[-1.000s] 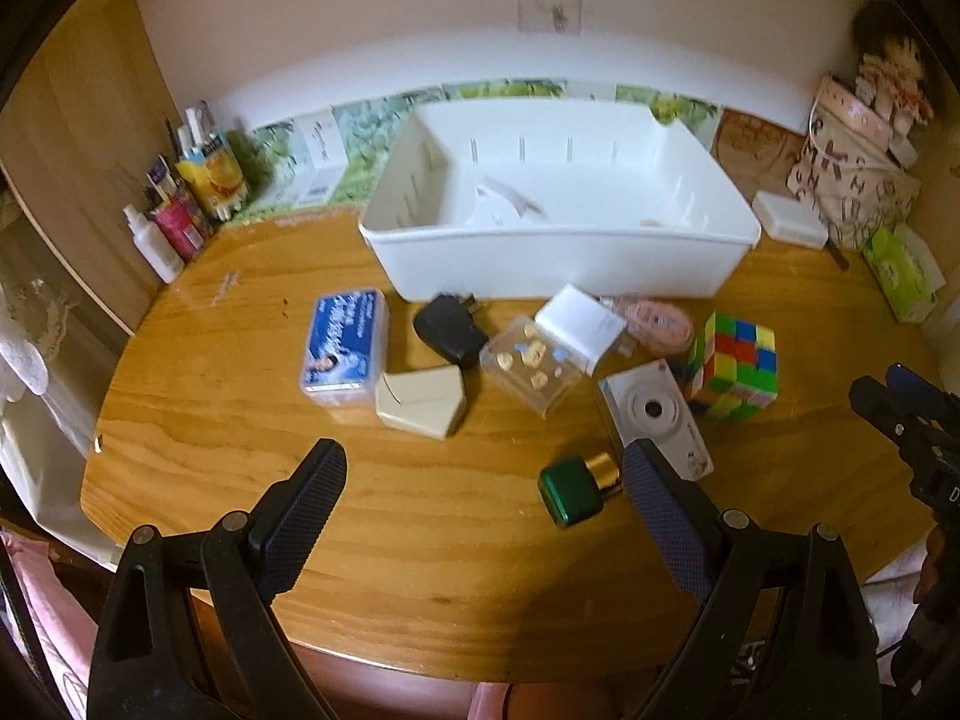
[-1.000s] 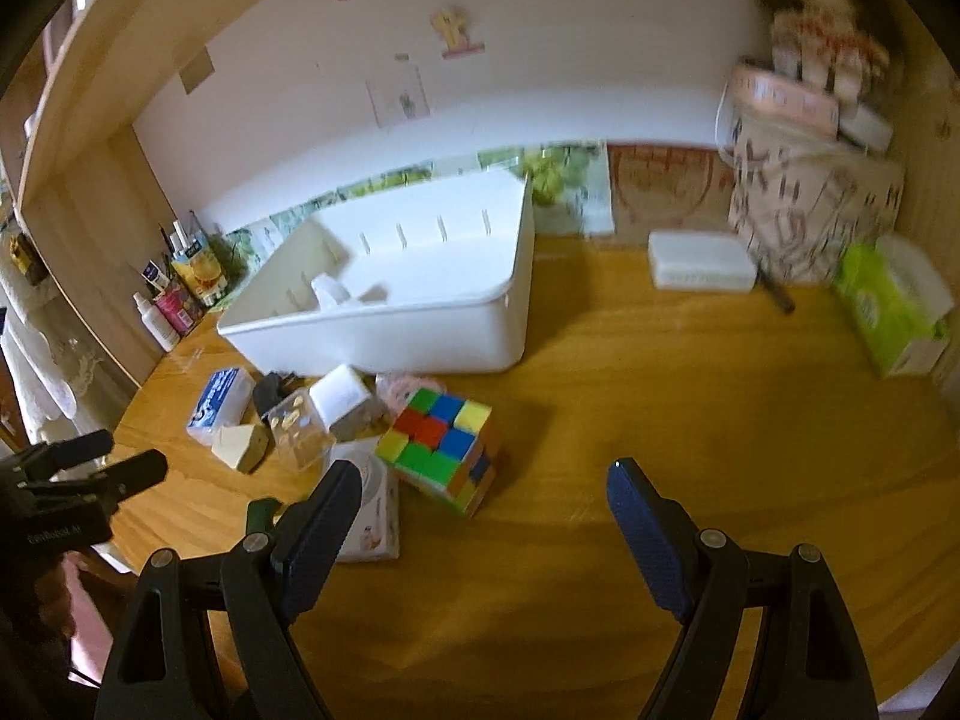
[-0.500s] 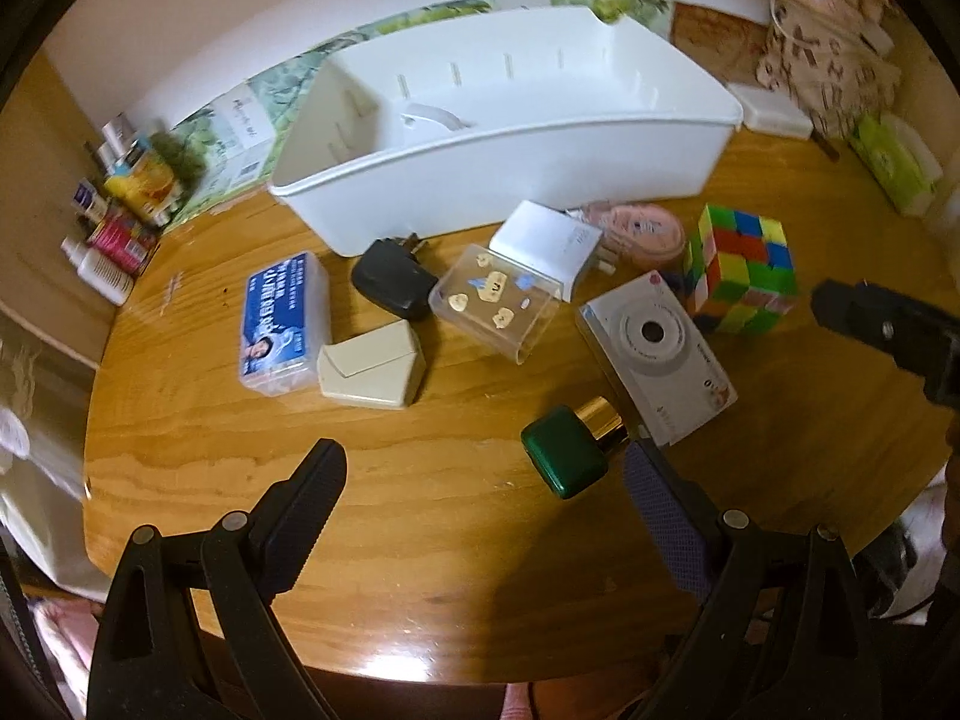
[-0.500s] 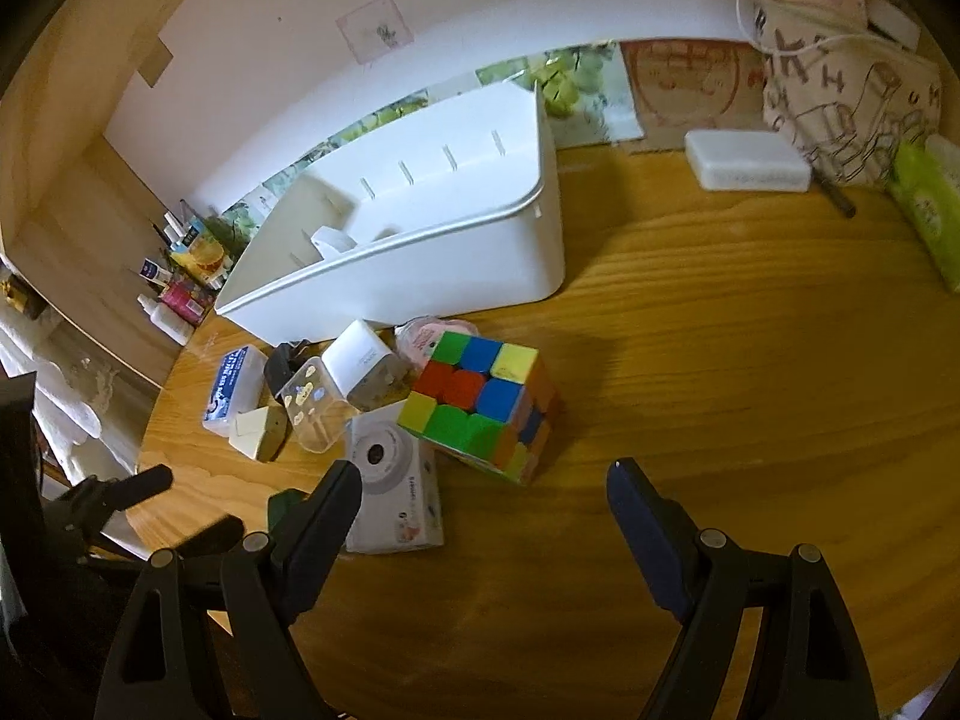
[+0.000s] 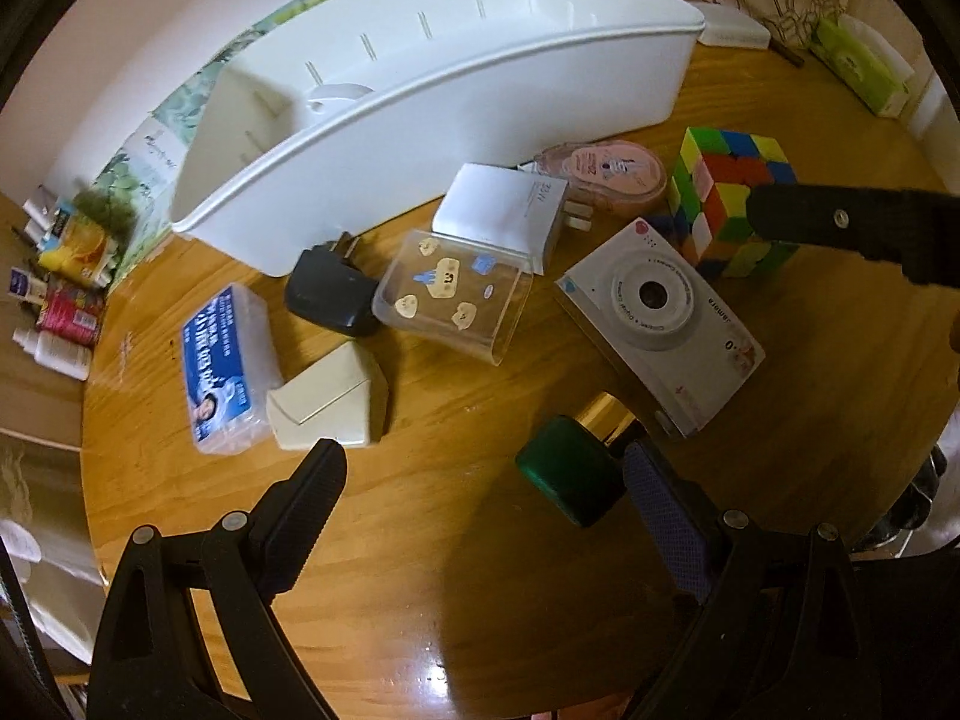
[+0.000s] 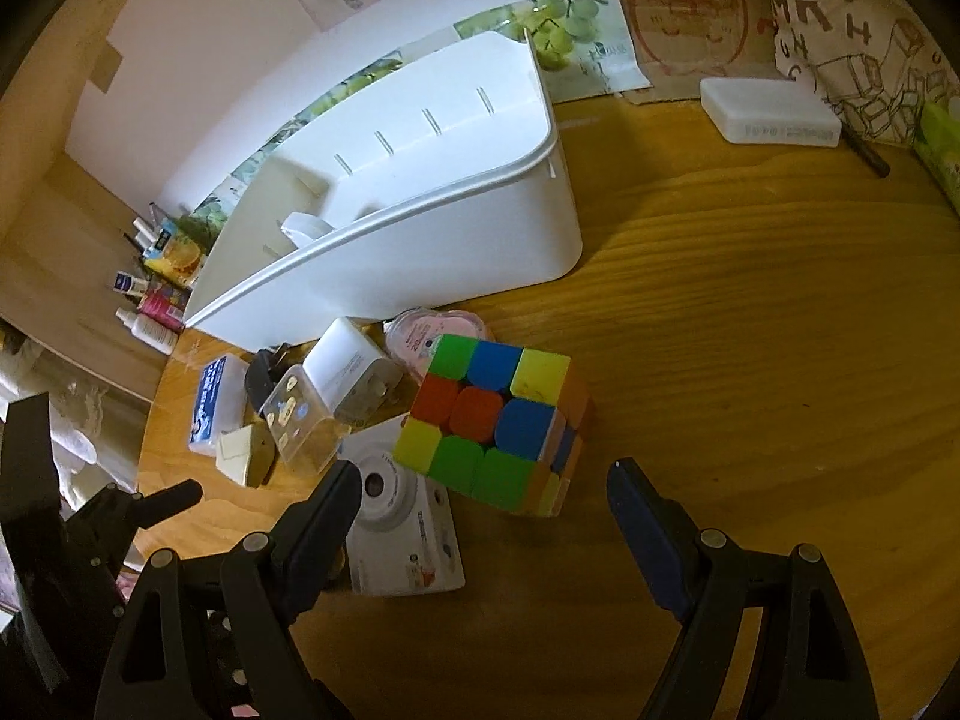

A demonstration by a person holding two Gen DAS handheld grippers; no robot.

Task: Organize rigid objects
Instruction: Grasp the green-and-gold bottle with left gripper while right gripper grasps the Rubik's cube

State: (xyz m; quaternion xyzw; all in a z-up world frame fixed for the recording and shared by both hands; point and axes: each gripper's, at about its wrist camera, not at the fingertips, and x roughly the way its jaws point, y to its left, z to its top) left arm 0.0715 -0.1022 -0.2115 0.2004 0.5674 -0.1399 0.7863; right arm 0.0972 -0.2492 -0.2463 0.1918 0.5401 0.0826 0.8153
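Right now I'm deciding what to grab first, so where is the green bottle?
In the left wrist view the green bottle lies on the table just inside the left tool's right finger, close beside the white camera.

White storage bin (image 5: 456, 114). Honey-brown wood-grain table (image 5: 420, 540). Rubik's cube (image 6: 498, 426) in green, blue, yellow, red, orange. White camera (image 5: 660, 324), grey lens ring. Dark green bottle cap (image 5: 567, 480), gold collar. Black charger (image 5: 327, 300). Blue-labelled clear box (image 5: 225, 366). Pink tape dispenser (image 5: 606, 171).
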